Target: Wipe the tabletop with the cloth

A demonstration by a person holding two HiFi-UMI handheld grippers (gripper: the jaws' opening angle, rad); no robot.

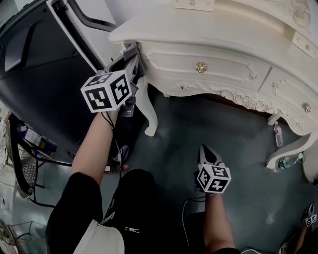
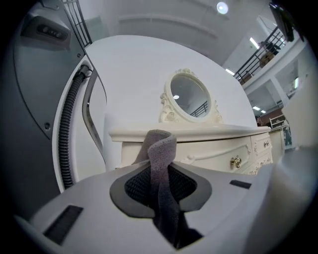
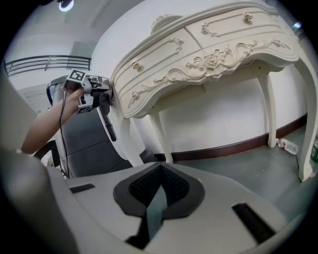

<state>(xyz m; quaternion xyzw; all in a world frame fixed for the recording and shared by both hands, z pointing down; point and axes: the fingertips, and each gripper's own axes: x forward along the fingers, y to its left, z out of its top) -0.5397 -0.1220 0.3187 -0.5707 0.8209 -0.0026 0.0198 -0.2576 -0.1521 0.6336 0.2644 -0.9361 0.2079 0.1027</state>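
Left hand-held gripper is up at the left end of the surface, jaws clamped tight on a grey cloth. Cloth sticks up past the tips in a folded loop, level w/ the front rim of the top; can't tell if it touches the rim. Right hand-held gripper hangs low over the floor, well apart from the surface, jaws pressed together w/ nothing btwn them, pointed toward the surface's underside.

Surface = cream dressing table w/ carved drawers, brass knobs, scrollwork along the apron and curved legs. Oval mirror in a carved frame stands at the back of the top. The left gripper view sees the top edge-on.

Room: floor is grey, w/ a white wall behind and dark skirting at its foot. Plastic bottle is on the floor just beside a leg at the right of the head view. Dark grey machine w/ a black ribbed hose stands just beside the surface's left end. Upper-level railing and a ceiling light show high up in the left gripper view.
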